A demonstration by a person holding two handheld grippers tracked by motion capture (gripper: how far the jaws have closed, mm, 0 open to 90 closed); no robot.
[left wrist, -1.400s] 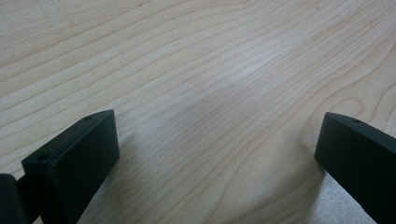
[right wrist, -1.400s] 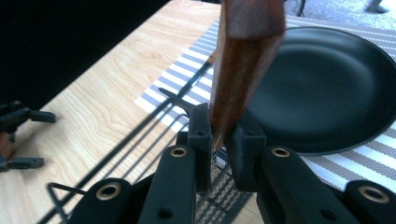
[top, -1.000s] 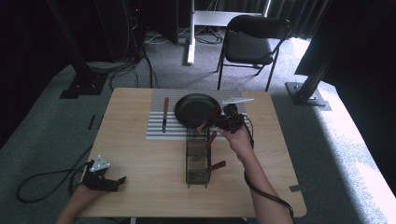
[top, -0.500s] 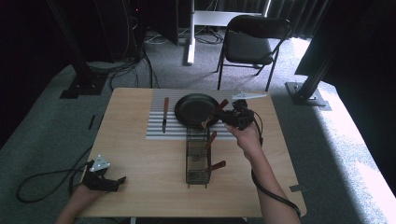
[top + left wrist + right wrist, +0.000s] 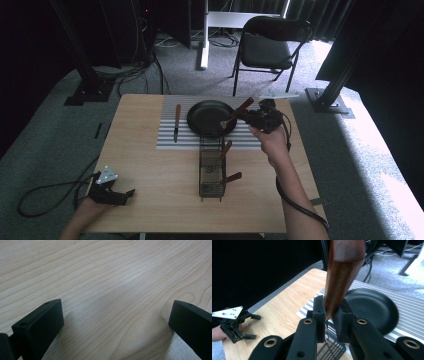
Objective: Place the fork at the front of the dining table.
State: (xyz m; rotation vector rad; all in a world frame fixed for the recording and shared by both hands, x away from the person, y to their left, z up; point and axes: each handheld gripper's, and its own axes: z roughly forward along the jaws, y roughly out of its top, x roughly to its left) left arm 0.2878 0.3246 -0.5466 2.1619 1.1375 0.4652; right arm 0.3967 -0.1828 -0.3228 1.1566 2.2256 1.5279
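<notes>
My right gripper point(image 5: 246, 118) hovers above the right rim of the black plate point(image 5: 207, 117), shut on the wooden handle of a utensil point(image 5: 244, 105) whose metal end point(image 5: 223, 123) points down over the plate. In the right gripper view the brown handle point(image 5: 339, 277) stands upright, clamped between the jaws of the right gripper point(image 5: 329, 313), with the plate point(image 5: 372, 307) behind. My left gripper point(image 5: 125, 193) rests at the table's front left corner, open. Bare wood lies between the wide-apart jaws of the left gripper point(image 5: 115, 320).
A wire mesh caddy point(image 5: 211, 172) stands in front of the plate with two wooden-handled utensils point(image 5: 226, 149) in it. A wooden-handled knife point(image 5: 176, 121) lies on the striped mat point(image 5: 167, 141) left of the plate. A black chair point(image 5: 265, 47) stands beyond the table.
My right gripper has risen from the caddy with the wooden-handled utensil and moved back toward the plate. The left gripper has stayed put.
</notes>
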